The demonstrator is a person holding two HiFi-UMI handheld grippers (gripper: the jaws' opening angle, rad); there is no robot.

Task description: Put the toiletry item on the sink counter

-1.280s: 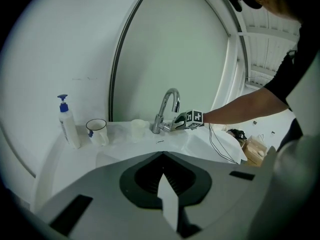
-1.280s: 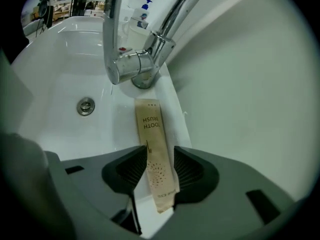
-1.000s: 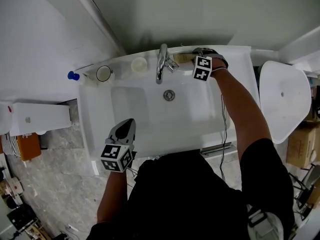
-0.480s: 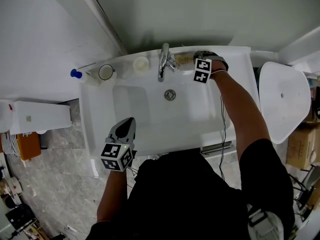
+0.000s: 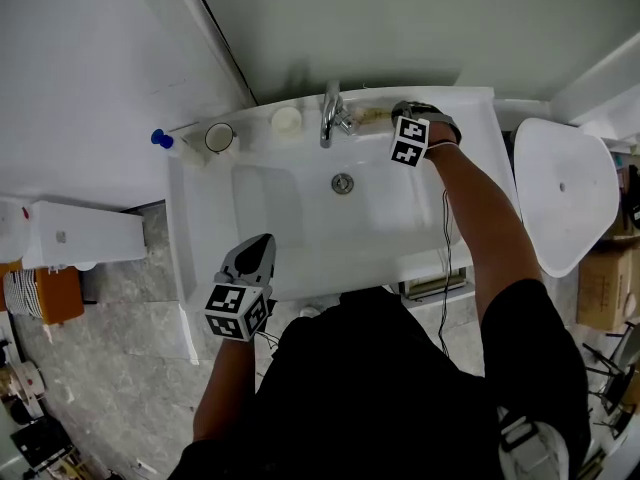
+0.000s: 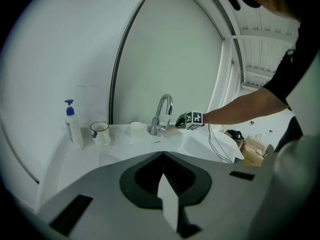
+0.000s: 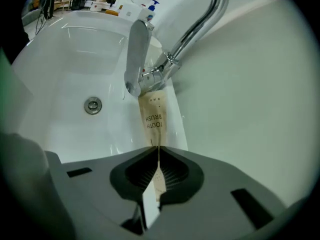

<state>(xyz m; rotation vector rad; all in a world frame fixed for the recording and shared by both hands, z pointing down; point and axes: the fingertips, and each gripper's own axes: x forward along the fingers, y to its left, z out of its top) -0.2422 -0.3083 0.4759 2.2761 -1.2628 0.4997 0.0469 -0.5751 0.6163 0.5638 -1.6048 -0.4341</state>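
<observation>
The left gripper (image 5: 258,246) is held shut and empty at 7 o'clock of the basin (image 5: 300,218), by its front rim; the right gripper (image 7: 157,151), at 1 o'clock of the drain (image 5: 343,182), has just been closed on the near end of the paper toothbrush packet (image 7: 151,115); the packet is seen along the sink counter (image 5: 470,118), its far end by the faucet (image 7: 150,49) base; the grasp is judged made; next, the packet should be drawn clear of the faucet lever and set on bare counter.

Chrome faucet (image 5: 328,116) at the back, drain (image 5: 343,182) just in front of it. Left of the faucet: small white cup (image 5: 286,120), then a mug (image 5: 219,137), then a blue-top pump bottle (image 5: 172,146). Cardboard box (image 5: 608,273) far right.
</observation>
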